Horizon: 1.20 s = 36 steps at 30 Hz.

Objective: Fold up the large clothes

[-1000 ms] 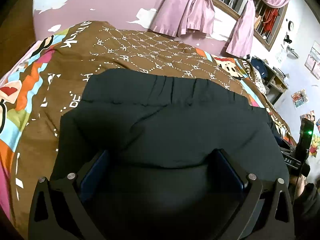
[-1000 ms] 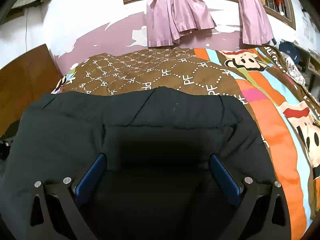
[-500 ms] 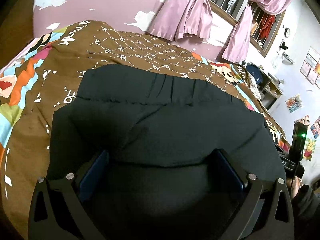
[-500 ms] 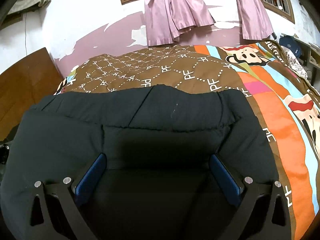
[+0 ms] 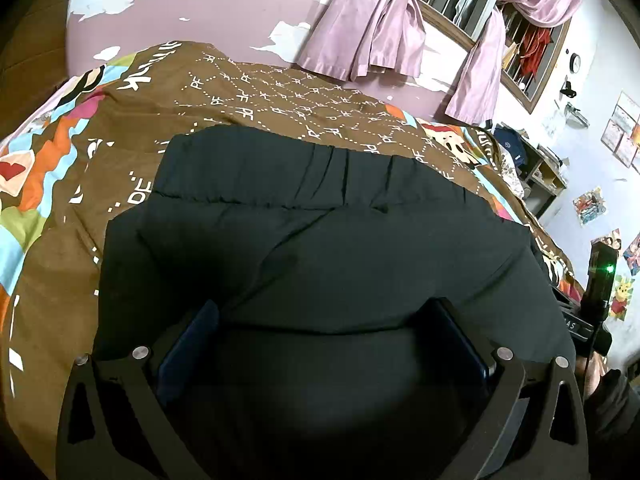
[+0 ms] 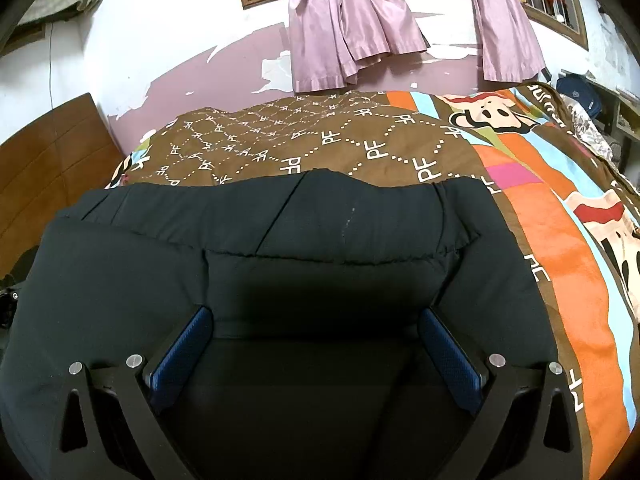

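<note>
A large black garment (image 5: pixel 320 248) lies folded on the bed, its gathered waistband toward the far wall; it also fills the right wrist view (image 6: pixel 300 272). My left gripper (image 5: pixel 324 320) is open, its blue pads (image 5: pixel 188 344) wide apart just above the near part of the cloth. My right gripper (image 6: pixel 316 328) is open too, blue pads (image 6: pixel 180 348) spread over the garment's near right part. Neither holds cloth. The garment's near edge is hidden under the grippers.
The bed has a brown and bright cartoon blanket (image 6: pixel 360 148). Pink curtains (image 6: pixel 352 24) hang on the far wall. A wooden headboard (image 6: pixel 44 160) stands at left. A shelf with clutter (image 5: pixel 536 160) is at right. The right gripper's body (image 5: pixel 596 292) shows beside the garment.
Both grippers have stayed open and shifted slightly over the garment; the views have tilted a little, with the garment lying unchanged.
</note>
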{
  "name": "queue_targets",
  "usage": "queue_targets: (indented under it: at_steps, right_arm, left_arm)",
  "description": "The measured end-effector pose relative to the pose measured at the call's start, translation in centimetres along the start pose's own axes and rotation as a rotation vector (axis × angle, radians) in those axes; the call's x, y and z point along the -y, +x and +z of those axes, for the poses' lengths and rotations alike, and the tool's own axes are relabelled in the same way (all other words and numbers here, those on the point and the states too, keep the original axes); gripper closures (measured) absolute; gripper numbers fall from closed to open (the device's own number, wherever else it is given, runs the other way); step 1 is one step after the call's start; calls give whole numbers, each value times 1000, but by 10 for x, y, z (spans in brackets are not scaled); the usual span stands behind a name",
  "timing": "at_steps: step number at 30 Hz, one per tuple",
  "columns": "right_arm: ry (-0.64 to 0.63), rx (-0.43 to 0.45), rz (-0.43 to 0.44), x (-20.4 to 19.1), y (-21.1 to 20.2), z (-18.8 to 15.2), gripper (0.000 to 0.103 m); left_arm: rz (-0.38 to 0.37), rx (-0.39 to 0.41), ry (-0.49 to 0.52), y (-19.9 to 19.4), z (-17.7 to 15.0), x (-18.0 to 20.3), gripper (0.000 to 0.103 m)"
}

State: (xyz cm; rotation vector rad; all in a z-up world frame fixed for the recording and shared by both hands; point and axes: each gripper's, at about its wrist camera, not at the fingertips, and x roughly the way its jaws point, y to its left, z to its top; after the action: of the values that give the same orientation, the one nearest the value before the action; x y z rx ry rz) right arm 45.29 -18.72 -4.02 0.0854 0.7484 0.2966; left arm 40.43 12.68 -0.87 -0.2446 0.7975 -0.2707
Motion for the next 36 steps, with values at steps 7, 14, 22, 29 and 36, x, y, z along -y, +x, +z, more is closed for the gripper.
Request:
queue_targets:
  at_steps: [7,14,22,29,36]
  right_arm:
    - [-22,20,-40,-6,-4,-1,0]
    - [-43,53,-89,-11,-15,-7,0]
    - [7,92,1,8,-49,-23,0]
    - [47,101,14,39,-90,-39,0]
    - [11,-22,33,65,-83,-20,0]
  left_arm:
    - [-9,12,-6,-1,-2,-2,1]
    - [-35,58,-29,-13,-2,-6,1]
    - [169,266,-110,-80,-9,-19,1]
    - [200,210,-171,-108,-20,-64,1]
    - [51,88,-153,-94,-21,-74,1]
